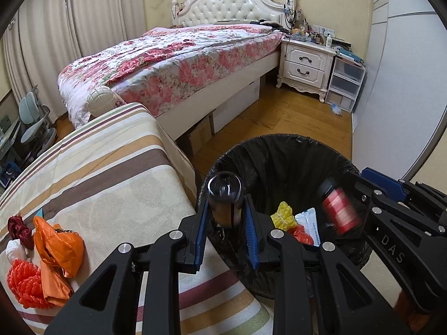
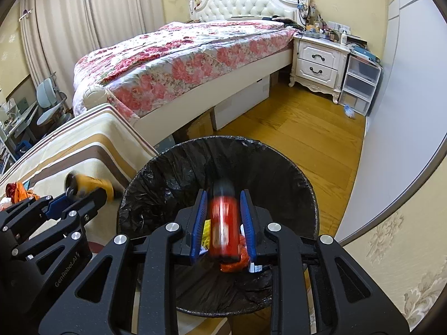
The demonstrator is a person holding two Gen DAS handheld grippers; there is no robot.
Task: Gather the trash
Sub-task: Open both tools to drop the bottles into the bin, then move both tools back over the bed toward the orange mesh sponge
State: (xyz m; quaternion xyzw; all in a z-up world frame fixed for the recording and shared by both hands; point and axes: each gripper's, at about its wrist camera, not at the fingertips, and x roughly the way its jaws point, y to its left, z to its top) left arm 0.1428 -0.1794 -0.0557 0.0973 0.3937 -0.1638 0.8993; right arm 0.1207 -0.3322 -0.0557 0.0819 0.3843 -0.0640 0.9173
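In the left wrist view, my left gripper [image 1: 227, 220] fills the bottom centre of the frame, its blue pads on either side of a small brown bottle [image 1: 225, 201] whose dark round end points toward the camera; the pads sit so close to its sides that I cannot tell whether they press it or have let go. The bottle hangs at the left rim of the black-lined trash bin [image 1: 282, 150], which takes up the lower middle, so I judge I am holding it there to drop it in. Inside the bin lie a yellow wrapper [image 1: 284, 215] and a white packet [image 1: 308, 222]. At lower right my right gripper [image 1: 349, 195] reaches over the bin with a blurred red bottle [image 1: 339, 209]. At lower left, an orange plastic bag [image 1: 57, 243] and red netting [image 1: 23, 282] rest on a striped cloth [image 1: 111, 173], trash not yet collected. In the right wrist view, my right gripper [image 2: 223, 220] is at bottom centre above the bin's [image 2: 178, 153] opening, pads flanking the red bottle [image 2: 225, 223], which is smeared lengthwise as if slipping free; I cannot tell whether the pads touch it. At middle left, my left gripper [image 2: 75, 195] carries the brown bottle [image 2: 89, 185], blurred, just beside the bin's rim. A floral bed [image 2: 181, 64] fills the upper half.
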